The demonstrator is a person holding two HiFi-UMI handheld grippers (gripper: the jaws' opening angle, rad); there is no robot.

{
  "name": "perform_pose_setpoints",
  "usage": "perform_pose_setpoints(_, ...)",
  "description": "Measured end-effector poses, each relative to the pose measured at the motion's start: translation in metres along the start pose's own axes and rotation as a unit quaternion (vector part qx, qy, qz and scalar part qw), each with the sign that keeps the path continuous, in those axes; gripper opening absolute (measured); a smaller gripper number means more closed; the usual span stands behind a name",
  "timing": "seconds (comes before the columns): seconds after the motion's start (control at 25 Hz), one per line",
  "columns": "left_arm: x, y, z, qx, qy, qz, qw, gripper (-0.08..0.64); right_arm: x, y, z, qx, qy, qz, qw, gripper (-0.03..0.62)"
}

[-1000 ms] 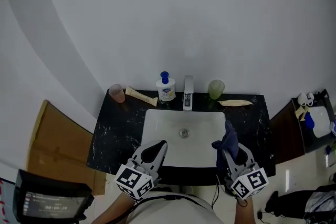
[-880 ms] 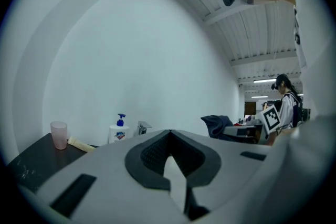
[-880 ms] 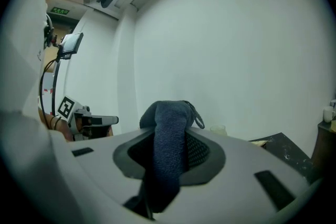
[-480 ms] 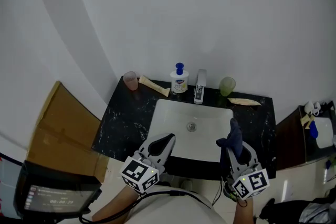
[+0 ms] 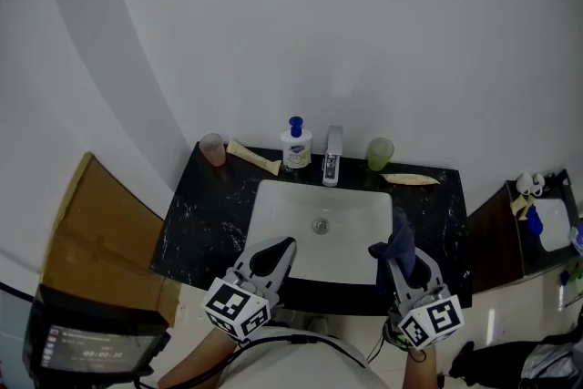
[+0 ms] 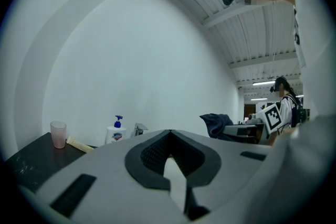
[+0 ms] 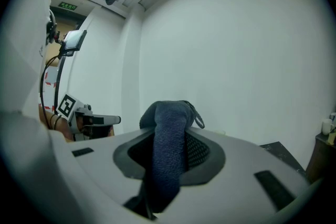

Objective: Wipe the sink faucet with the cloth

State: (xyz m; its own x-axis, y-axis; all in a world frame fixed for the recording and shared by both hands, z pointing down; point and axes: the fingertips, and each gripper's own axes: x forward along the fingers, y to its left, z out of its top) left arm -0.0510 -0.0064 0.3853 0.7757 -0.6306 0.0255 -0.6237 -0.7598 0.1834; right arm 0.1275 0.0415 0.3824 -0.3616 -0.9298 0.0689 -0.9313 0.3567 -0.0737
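The chrome faucet [image 5: 332,156] stands upright at the back of the white sink [image 5: 273,205], which is set in a black counter; in the left gripper view the faucet [image 6: 139,129] shows far ahead. My right gripper [image 5: 399,256] hovers at the sink's front right, shut on a dark blue cloth [image 5: 395,241] that sticks up out of the jaws. In the right gripper view the cloth [image 7: 170,134] fills the gap between them. My left gripper [image 5: 286,244] is at the sink's front left, shut, with nothing in it [image 6: 169,131]. Both are well short of the faucet.
Along the back of the counter stand a pink cup [image 5: 212,149], a tube [image 5: 253,158], a soap pump bottle [image 5: 293,146], a green cup [image 5: 379,154] and another tube [image 5: 410,179]. A cardboard box [image 5: 100,232] lies left, a dark cabinet [image 5: 496,232] right.
The head camera swung, so the sink slid right and then back in the picture. Both grippers keep their places at the sink's front, and the cloth stays in the right one.
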Motion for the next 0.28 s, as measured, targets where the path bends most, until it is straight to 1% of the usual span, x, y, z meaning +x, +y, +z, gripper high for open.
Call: perform_pose_setpoints(0.28,0.0084,0.0064,0.0038,0.000,0.001,0.000,1.0000,-0.003,0.0086,-0.0040,0.0022,-0.003,0.006,0.005,1.000,0.106)
